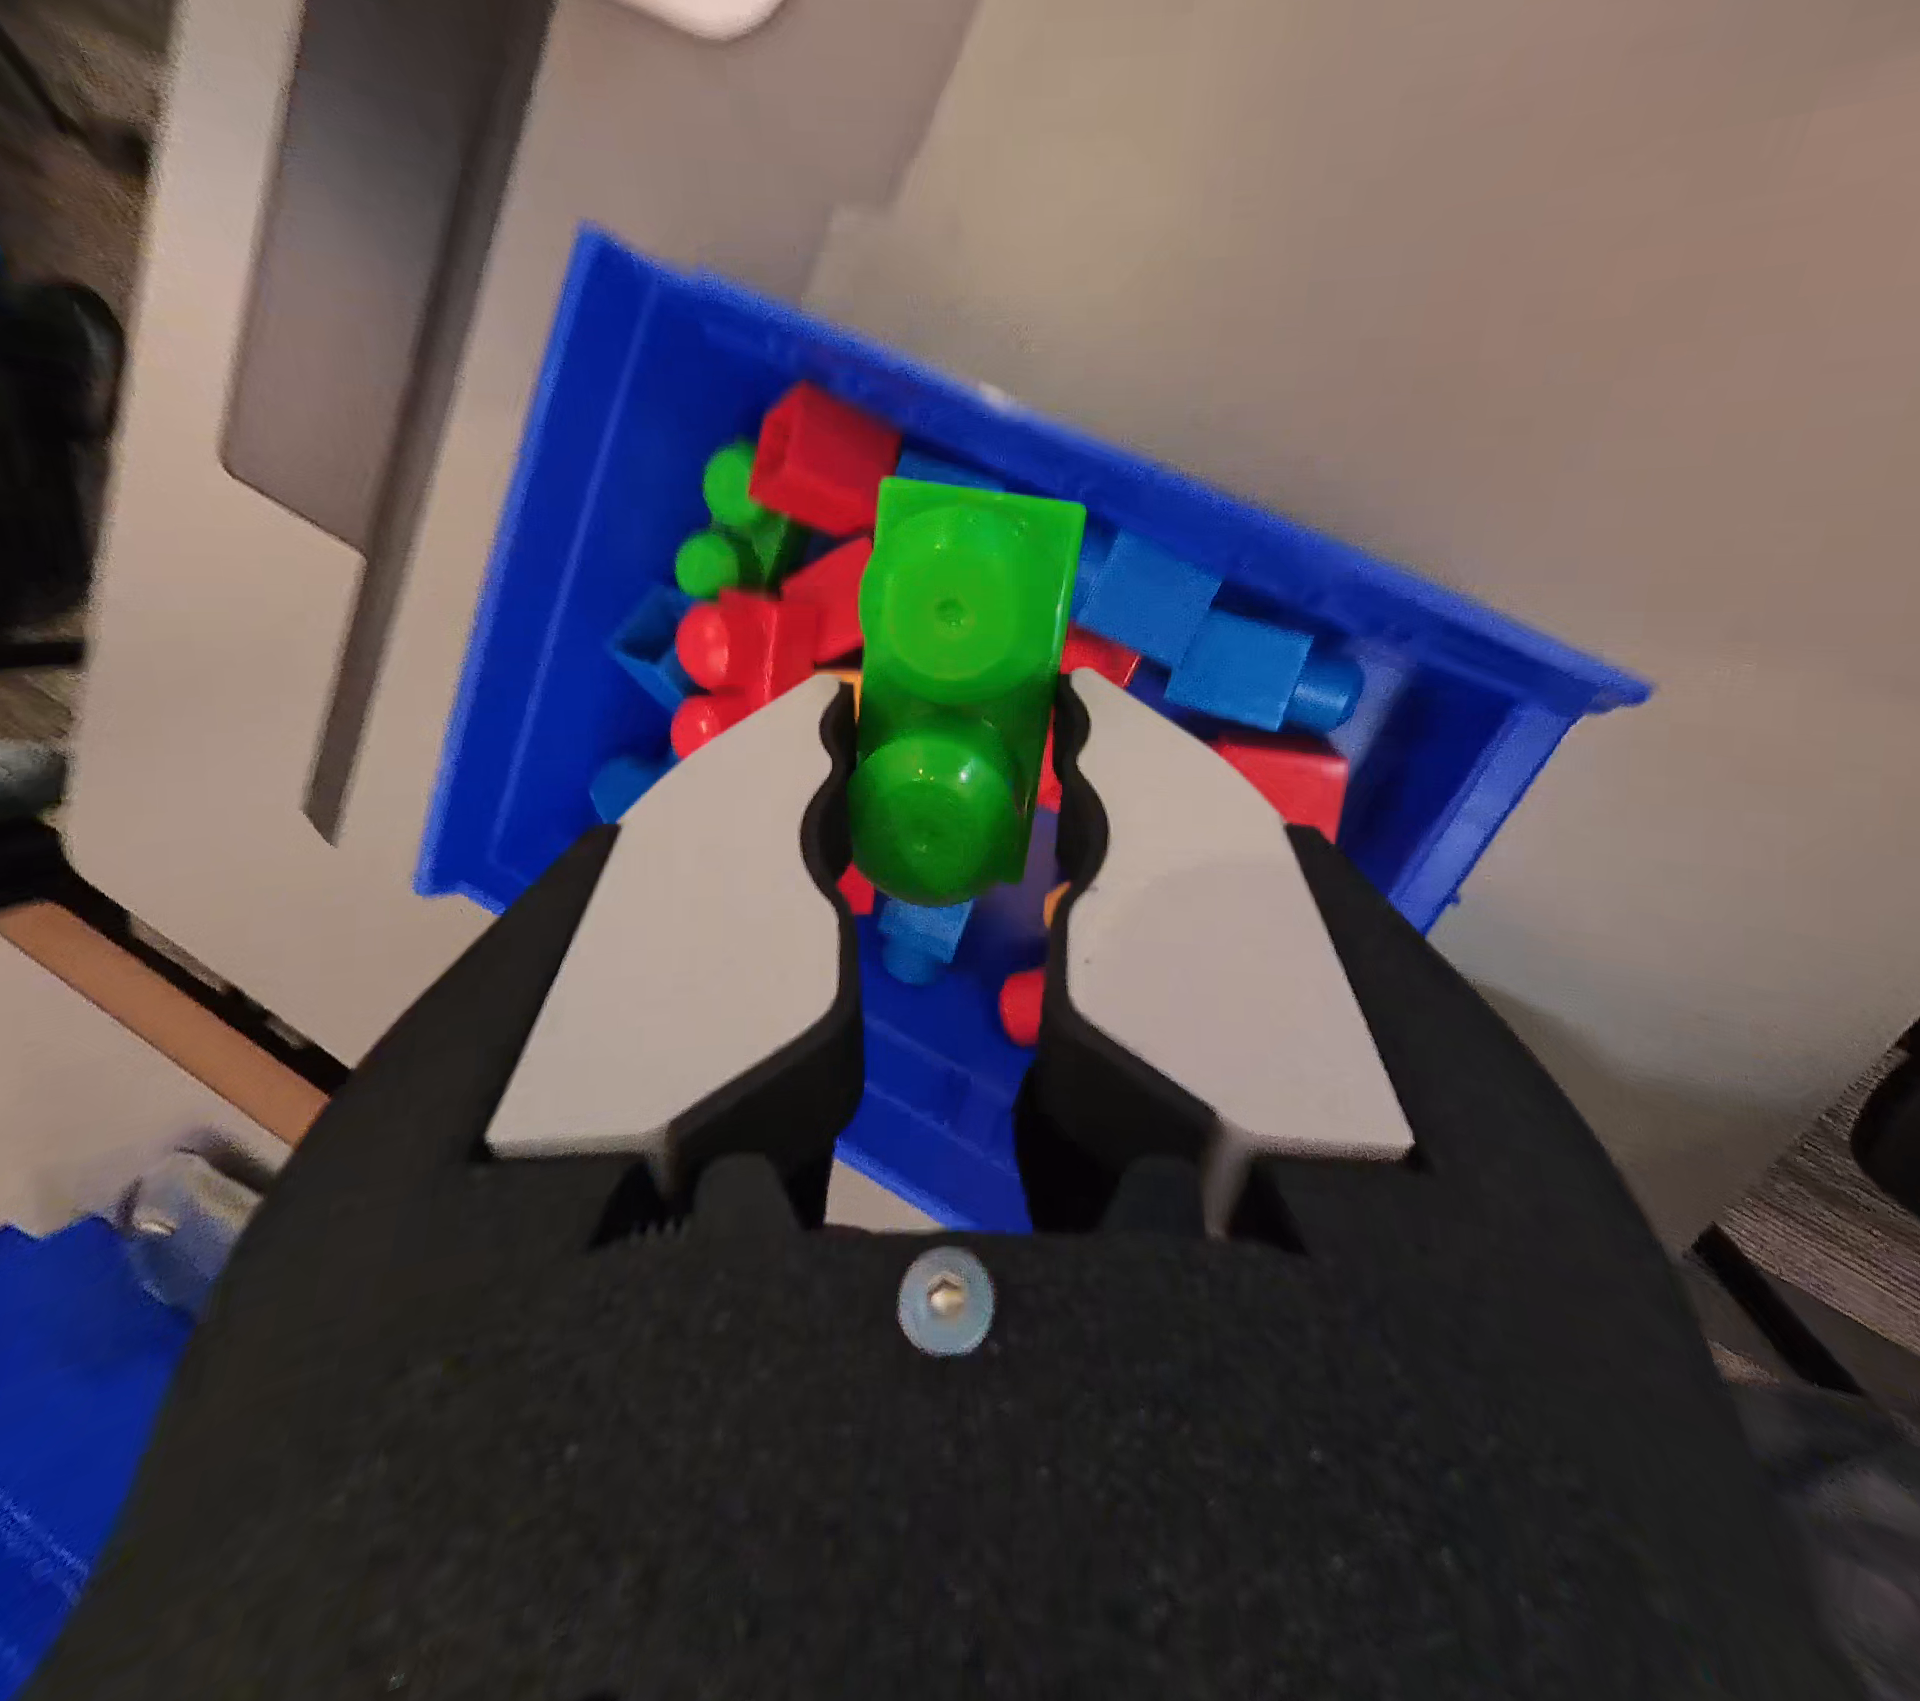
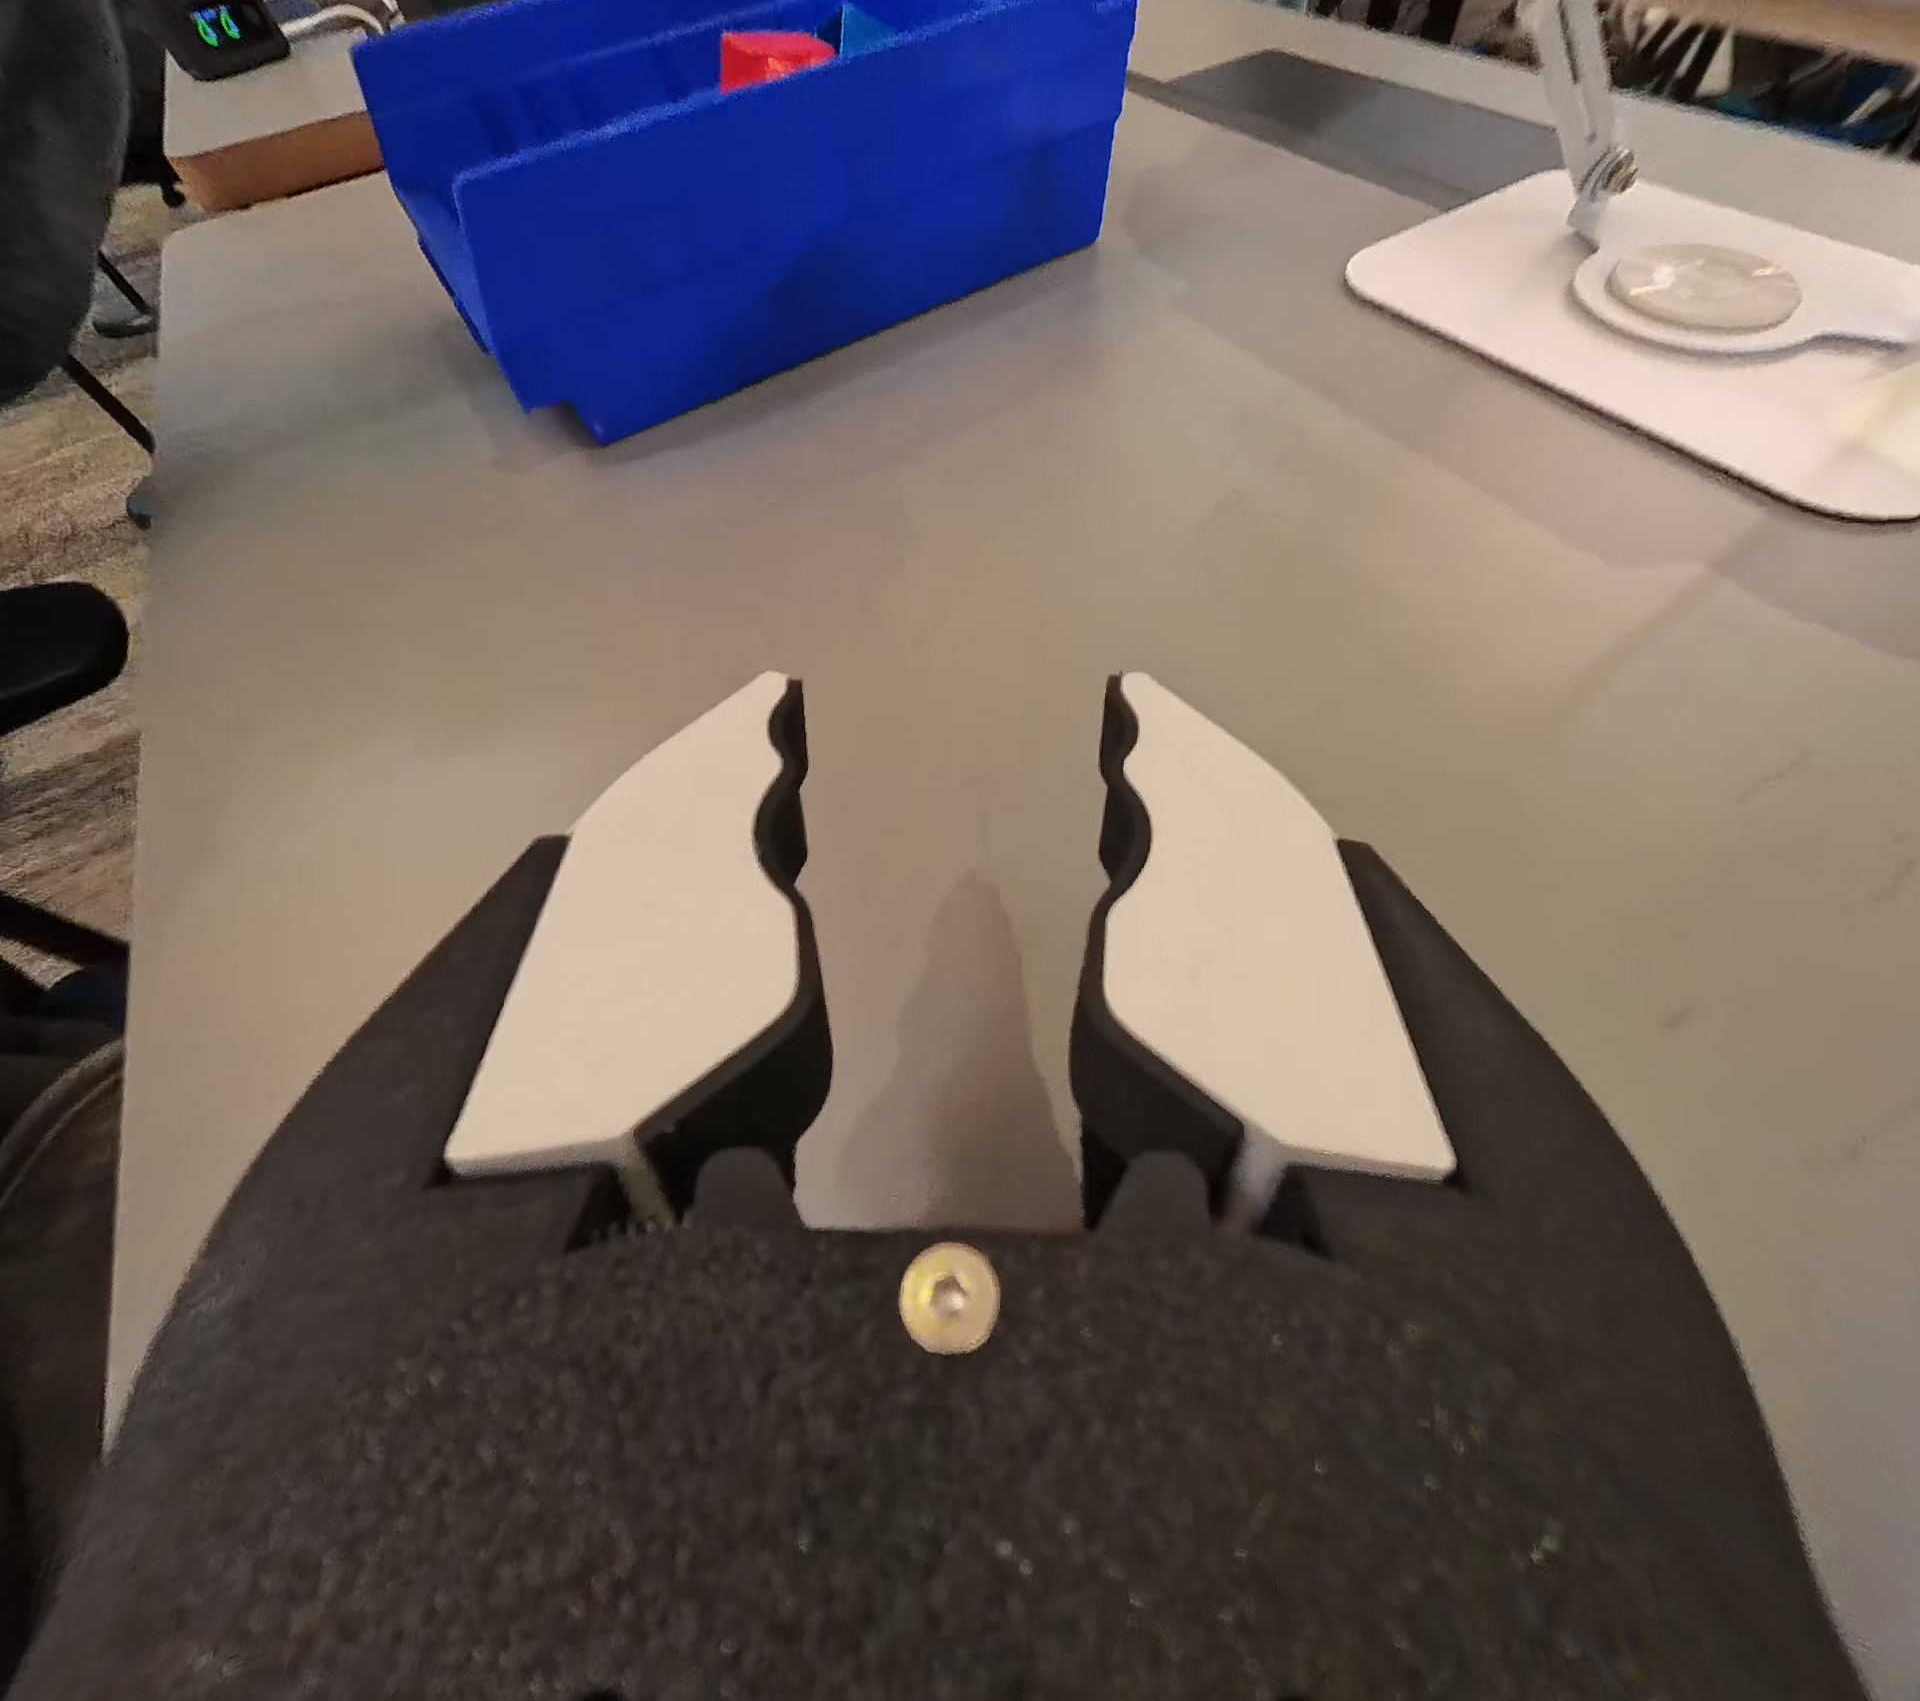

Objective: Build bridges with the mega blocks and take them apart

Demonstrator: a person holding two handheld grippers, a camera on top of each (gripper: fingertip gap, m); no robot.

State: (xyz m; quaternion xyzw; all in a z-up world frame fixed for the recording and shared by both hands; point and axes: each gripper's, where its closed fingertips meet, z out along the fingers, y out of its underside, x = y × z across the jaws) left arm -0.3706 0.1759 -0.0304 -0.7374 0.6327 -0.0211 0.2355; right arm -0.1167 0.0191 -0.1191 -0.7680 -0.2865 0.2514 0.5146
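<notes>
Left hand-held gripper (image 1: 956,716) pinching a glossy green two-stud block (image 1: 961,675); right hand-held gripper (image 2: 954,706) spread, empty.

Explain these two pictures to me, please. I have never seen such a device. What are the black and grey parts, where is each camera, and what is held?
A person holds one two-finger gripper in each hand; there is no robot arm. Each picture comes from a camera on one gripper, looking forward along its grey fingers.

In the left wrist view, the left gripper looks down into a blue bin of red, blue and green blocks. It is shut on a green block with two round studs, above the bin.

In the right wrist view, the right gripper is open and holds nothing, above a grey table. The same blue bin stands farther off, and a white stand to the right.
</notes>
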